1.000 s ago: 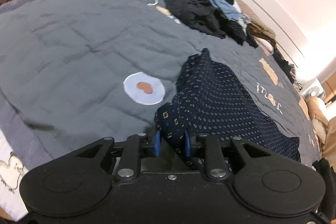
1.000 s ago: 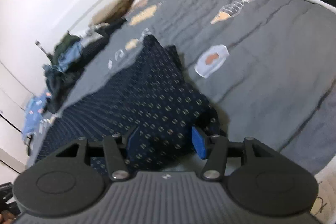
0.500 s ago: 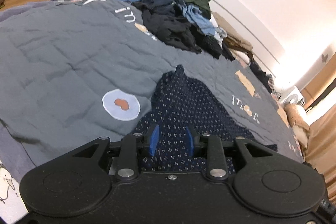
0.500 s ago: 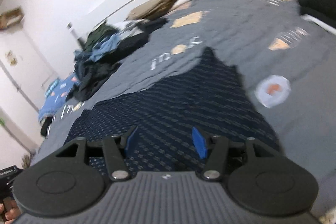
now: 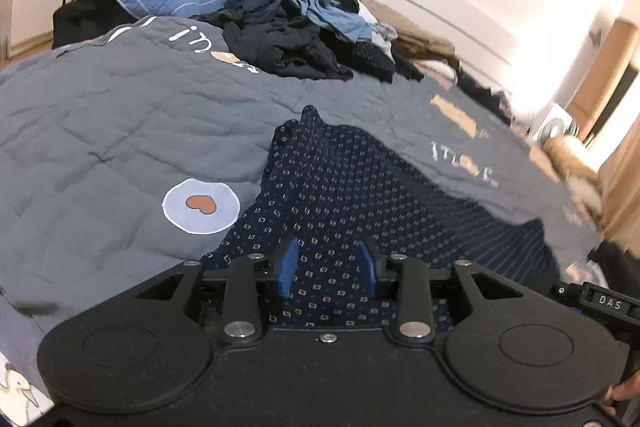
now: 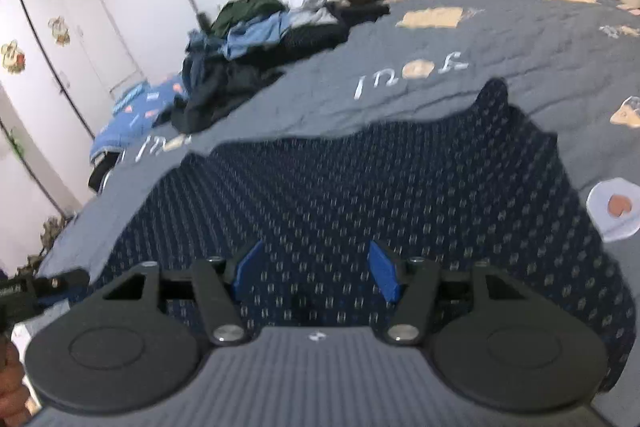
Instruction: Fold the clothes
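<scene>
Navy patterned garment (image 5: pixel 352 195) lies spread flat on grey bed quilt (image 5: pixel 120 115). Left gripper (image 5: pixel 327 269) and right gripper (image 6: pixel 316 271) hover low over its near edge, jaws opening, pads clear of the cloth, nothing grasped. Unfolded clothes pile (image 5: pixel 296 27) sits at far side.

A navy patterned garment (image 5: pixel 340 187) is spread on the grey quilt (image 5: pixel 120 115). The left gripper (image 5: pixel 327 269) is held just above its near edge; the jaws are opening, with cloth seen between the blue pads (image 5: pixel 289 265) but not pressed by them. A round heart patch (image 5: pixel 201 201) is noted left of the garment. A pile of unfolded clothes (image 5: pixel 296 31) is seen at the far side.
</scene>
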Motion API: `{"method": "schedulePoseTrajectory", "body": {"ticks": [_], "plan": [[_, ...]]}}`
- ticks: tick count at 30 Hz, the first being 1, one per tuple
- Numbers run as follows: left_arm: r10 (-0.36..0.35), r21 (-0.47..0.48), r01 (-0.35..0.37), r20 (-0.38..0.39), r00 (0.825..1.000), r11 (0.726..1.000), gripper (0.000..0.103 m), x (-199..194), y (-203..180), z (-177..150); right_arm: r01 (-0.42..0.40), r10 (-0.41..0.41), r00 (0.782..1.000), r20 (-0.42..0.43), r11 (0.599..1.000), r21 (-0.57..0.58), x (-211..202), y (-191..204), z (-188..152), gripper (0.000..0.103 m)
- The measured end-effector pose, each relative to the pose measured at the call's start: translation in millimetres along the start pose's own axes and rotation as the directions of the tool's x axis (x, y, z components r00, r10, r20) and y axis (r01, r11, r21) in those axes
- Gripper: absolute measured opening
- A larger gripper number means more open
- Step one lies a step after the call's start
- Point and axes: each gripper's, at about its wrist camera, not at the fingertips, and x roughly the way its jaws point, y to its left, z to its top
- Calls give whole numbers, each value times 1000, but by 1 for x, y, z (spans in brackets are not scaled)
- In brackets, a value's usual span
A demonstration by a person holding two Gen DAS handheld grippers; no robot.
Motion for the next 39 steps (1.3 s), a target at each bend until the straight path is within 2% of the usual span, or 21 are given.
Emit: {"method": "schedulePoseTrajectory", "body": {"ticks": [6,13,22,27,30,36,39], "plan": [[36,97,-37,13,999,995,43,5,-18,-4,-31,32,999,9,998,-52,-4,11,-2,59],[45,168,-45,2,999,985,44,12,-30,-10,-94,93,996,-13,994,-49,-2,18,1,59],[72,164,-70,-3,997,984,44,10,-19,-10,-130,126,991,-48,987,-90,-1,37,0,59],[74,157,-72,-5,997,985,45,6,-11,-9,-126,118,990,-72,984,-126,1,51,-4,59],[76,150,-74,-8,997,986,49,4,-6,-10,-117,107,991,-83,985,-130,2,57,-6,59],[86,146,-82,-20,996,986,50,0,1,-14,-120,108,990,-93,983,-141,2,69,-7,59],[93,127,-89,-26,995,988,56,-2,5,-13,-115,101,990,-98,983,-143,2,74,-8,59]]}}
